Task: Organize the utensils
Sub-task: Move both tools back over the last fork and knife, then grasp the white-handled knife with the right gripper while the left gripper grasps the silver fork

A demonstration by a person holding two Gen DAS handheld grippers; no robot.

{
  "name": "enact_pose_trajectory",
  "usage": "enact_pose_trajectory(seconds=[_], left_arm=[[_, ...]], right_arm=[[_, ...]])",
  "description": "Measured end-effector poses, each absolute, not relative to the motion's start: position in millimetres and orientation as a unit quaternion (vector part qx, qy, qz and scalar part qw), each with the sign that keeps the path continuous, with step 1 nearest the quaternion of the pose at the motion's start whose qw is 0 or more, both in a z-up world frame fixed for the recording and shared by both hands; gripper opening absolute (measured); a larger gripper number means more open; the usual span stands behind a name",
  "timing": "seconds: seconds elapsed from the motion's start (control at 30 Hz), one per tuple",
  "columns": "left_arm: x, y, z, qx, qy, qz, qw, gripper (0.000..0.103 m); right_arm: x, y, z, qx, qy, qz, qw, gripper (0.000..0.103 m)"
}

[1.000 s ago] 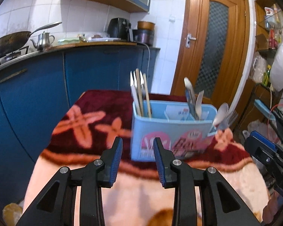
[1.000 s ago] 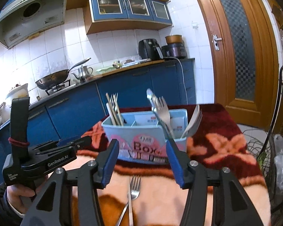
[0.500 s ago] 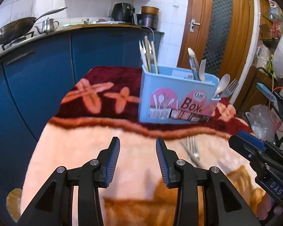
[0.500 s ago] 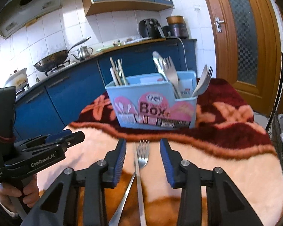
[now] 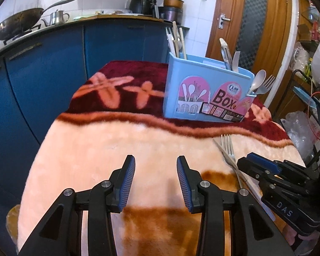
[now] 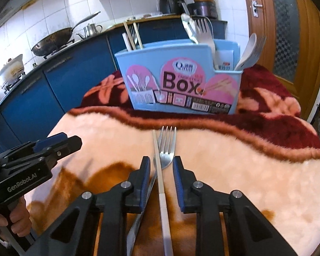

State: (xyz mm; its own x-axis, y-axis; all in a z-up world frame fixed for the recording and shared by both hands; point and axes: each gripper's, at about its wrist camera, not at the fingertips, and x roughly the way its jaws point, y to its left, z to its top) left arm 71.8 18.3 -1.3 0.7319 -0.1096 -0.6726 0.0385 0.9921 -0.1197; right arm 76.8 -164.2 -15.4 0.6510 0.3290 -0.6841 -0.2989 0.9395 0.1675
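While most of the cutlery already stands in the blue box [image 6: 181, 81], 2 pieces are left lying on the fuzzy blanket [image 6: 234, 160] that covers the bench: a steel fork [image 6: 166, 147] and a pale chopstick [image 6: 160, 170], crossed over one another just in front of the box. By my reckoning the job is well along but not done, with these 2 yet to be lifted and dropped into their compartments.

The right gripper [image 6: 159, 166] hangs low over them, jaws parted narrowly on either side of the fork's neck and the chopstick, gripping nothing so far; whether a pad touches either piece I cannot tell. The left gripper [image 5: 155, 170] hovers off to the side over bare blanket, jaws wide apart and empty.

From the right wrist view you get the whole lie of the 2 loose pieces, the fork handle running down under the left finger, plus chopsticks [image 6: 131, 35] upright in the box's left end. The left wrist view shows only the fork tines and a slanting shaft beside the right gripper, yet it reveals the spoon [image 5: 257, 81] and a second fork leaning from the box's right end.
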Motion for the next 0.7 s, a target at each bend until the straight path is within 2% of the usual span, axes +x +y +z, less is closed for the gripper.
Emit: enact_pose_trajectory(seconds=[0.33, 0.7], left_arm=[[74, 24, -10, -0.059, 0.376, -0.034, 0.924, 0.042], [72, 15, -7, -0.054, 0.379, -0.048, 0.923, 0.042]], right_arm=[[81, -161, -22, 0.023, 0.401, 0.183, 0.897, 0.009], [65, -184, -6, 0.027, 0.386, 0.155, 0.909, 0.007]])
